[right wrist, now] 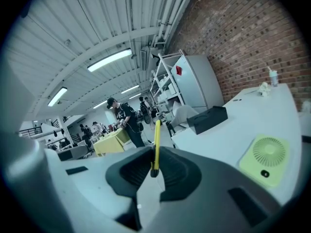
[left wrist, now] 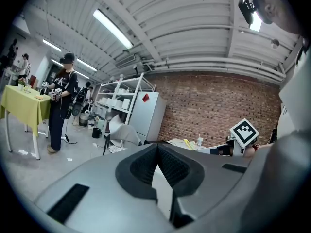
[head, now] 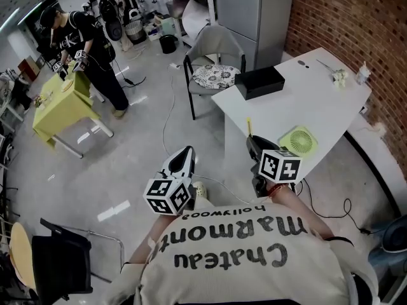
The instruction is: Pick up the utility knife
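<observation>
Nearest the lens: beige printed shirt point(head: 241, 259) of the person holding both tools. Just beyond it, right gripper point(head: 254, 143), jaws narrow and clamped on the yellow utility knife point(right wrist: 156, 140). Knife gripped at one end, remainder projecting past the jaw tips, off the white counter point(head: 318, 100) and beside its near corner. On the counter: green fan point(head: 297, 141) close to the right gripper, black box point(head: 259, 82) farther back. Left gripper point(head: 184, 155) alongside, over the floor, jaws pressed together, nothing between them.
</observation>
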{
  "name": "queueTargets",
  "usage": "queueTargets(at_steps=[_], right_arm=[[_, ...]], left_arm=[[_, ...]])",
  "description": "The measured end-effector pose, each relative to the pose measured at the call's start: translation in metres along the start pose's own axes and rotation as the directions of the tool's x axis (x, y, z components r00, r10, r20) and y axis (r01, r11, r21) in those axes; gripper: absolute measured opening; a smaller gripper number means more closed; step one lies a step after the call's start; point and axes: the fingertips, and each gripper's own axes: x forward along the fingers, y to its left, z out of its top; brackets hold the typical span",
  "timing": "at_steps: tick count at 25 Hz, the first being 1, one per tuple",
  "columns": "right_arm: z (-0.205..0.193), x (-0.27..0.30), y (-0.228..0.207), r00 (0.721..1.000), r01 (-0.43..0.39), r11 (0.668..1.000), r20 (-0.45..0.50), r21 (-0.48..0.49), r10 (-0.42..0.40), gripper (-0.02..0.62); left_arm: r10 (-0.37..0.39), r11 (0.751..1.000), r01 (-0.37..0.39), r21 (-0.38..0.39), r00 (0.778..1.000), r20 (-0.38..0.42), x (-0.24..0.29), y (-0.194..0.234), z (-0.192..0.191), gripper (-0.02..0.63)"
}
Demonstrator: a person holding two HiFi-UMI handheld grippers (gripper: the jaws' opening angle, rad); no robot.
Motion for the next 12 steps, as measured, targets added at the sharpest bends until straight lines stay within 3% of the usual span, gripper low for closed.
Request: queueTargets(at_steps=[12], right_arm=[[0.0065,0.009,-0.0029,1.0,-0.002,1.0,0.011,-0.024,0.002,0.054]], left_arm=[[0.003,1.0,-0.003,0.002,1.0,-0.002,0.0091,0.0059,0.0016,0.002]])
